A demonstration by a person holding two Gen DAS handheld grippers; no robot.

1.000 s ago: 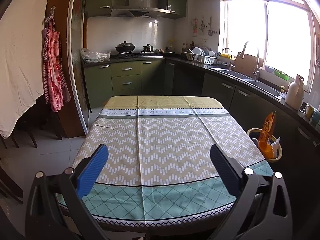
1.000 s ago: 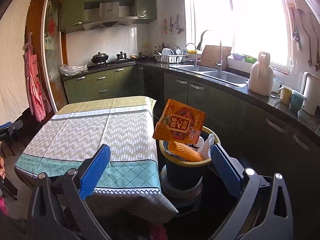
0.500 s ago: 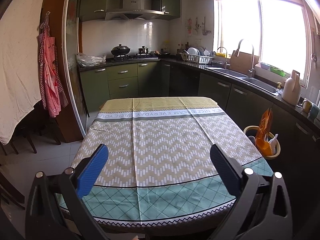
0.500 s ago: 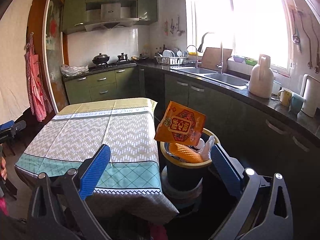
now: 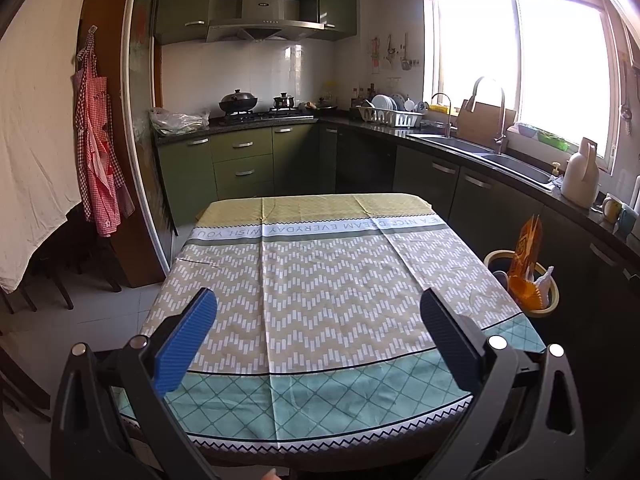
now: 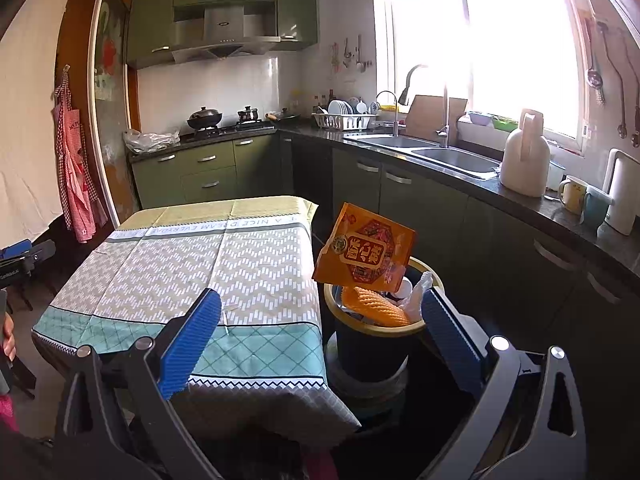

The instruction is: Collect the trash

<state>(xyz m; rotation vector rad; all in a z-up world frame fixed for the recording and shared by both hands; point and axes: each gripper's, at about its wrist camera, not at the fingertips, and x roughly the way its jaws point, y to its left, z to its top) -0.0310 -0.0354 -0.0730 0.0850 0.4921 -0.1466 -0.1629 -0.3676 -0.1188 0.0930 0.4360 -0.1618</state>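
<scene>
home kitchen (stove [image 5: 260, 114], sink [image 6: 456, 159])

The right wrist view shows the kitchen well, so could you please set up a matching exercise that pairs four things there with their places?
Things:
1. orange snack packet
2. white jug
3. red checked apron
4. black wok

Places:
A. on the stove
B. sticking up out of the trash bin
C. hanging on the wall by the door frame
D. on the counter beside the sink

Pairs: 1-B, 2-D, 3-C, 4-A
</scene>
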